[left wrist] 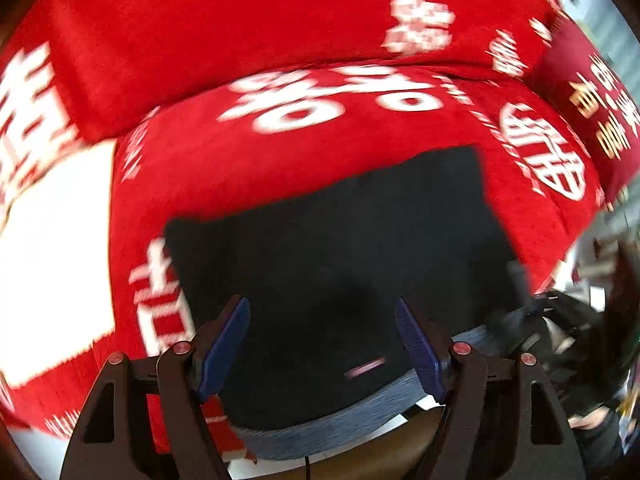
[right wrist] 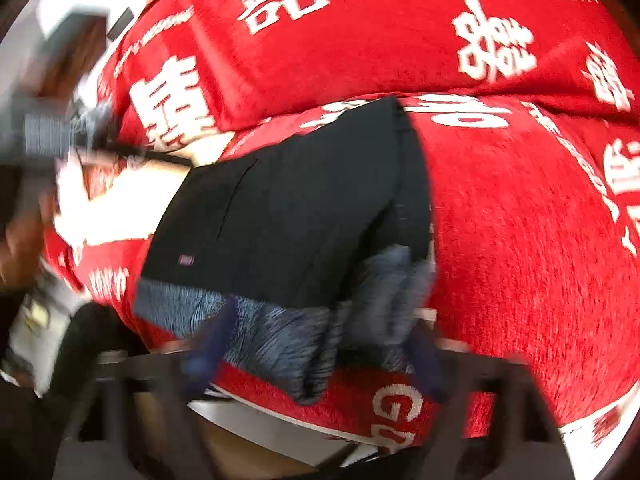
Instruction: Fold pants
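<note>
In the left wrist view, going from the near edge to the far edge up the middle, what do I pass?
Open left tongs → blue-grey ribbed waistband → black folded pants → red seat cushion with white lettering → red back cushion with white characters.

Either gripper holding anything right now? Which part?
Left gripper: nothing, jaws open over the black pants. Right gripper: the bunched grey waistband lies between its fingers, but blur hides whether they pinch it.
</note>
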`<state>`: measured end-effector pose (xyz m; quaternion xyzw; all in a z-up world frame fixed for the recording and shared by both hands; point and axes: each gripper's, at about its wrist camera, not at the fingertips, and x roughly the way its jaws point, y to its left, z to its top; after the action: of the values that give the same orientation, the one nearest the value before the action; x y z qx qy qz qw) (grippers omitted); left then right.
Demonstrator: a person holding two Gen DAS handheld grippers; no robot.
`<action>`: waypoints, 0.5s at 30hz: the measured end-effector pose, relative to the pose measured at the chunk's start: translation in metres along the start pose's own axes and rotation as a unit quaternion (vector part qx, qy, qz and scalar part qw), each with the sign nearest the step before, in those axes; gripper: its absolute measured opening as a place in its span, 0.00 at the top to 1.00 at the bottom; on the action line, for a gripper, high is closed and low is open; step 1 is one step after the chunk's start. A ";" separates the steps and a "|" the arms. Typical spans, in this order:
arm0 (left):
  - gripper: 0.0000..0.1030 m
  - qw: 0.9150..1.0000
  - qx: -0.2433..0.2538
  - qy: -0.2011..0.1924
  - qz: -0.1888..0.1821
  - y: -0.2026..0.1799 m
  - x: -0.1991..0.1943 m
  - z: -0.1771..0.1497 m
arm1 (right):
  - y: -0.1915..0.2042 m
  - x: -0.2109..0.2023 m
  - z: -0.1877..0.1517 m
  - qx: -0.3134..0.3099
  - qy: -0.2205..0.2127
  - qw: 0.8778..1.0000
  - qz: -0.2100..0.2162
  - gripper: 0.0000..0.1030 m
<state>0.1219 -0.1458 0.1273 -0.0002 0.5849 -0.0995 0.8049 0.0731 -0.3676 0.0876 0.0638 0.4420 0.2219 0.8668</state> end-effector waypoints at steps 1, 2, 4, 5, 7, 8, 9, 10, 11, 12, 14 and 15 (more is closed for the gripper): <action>0.26 1.000 -0.022 0.001 0.002 0.011 0.007 -0.007 | -0.003 0.000 0.001 0.007 0.001 1.000 0.002 0.69; 0.26 0.999 -0.046 0.006 0.001 0.022 0.015 -0.015 | -0.007 0.001 0.001 0.016 0.004 1.000 0.002 0.72; 0.26 0.996 -0.085 0.006 -0.004 0.043 0.029 -0.027 | -0.016 0.010 0.001 0.040 0.021 0.999 -0.002 0.72; 0.26 0.995 -0.095 0.006 -0.005 0.046 0.034 -0.031 | -0.025 0.015 0.000 0.066 0.030 0.997 0.005 0.69; 0.26 0.992 -0.121 0.006 -0.023 0.059 0.039 -0.038 | -0.052 0.018 -0.003 0.148 0.039 0.987 0.050 0.62; 0.26 0.991 -0.129 0.001 -0.025 0.063 0.038 -0.041 | -0.060 0.014 -0.003 0.173 0.032 0.983 0.053 0.53; 0.26 0.990 -0.138 -0.007 -0.021 0.067 0.033 -0.043 | -0.064 0.006 -0.003 0.186 0.024 0.982 0.030 0.41; 0.26 0.989 -0.143 -0.014 -0.016 0.069 0.029 -0.045 | -0.063 -0.004 -0.002 0.178 0.010 0.984 -0.004 0.41; 0.26 0.989 -0.147 -0.024 -0.012 0.069 0.024 -0.046 | -0.055 -0.015 0.001 0.148 -0.006 0.988 -0.039 0.41; 0.26 0.989 -0.146 -0.032 -0.012 0.069 0.019 -0.047 | -0.045 -0.024 0.003 0.114 -0.018 0.992 -0.058 0.41; 0.26 0.989 -0.140 -0.047 -0.007 0.065 0.014 -0.049 | -0.012 -0.040 0.005 0.033 -0.040 0.997 -0.062 0.38; 0.26 0.990 -0.135 -0.051 -0.009 0.064 0.015 -0.048 | 0.009 -0.042 0.004 -0.013 -0.044 0.998 -0.052 0.29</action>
<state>0.0914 -0.0803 0.0901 -0.1186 0.5516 -0.0266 0.8252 0.0521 -0.3778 0.1238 0.0393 0.4037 0.1791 0.8963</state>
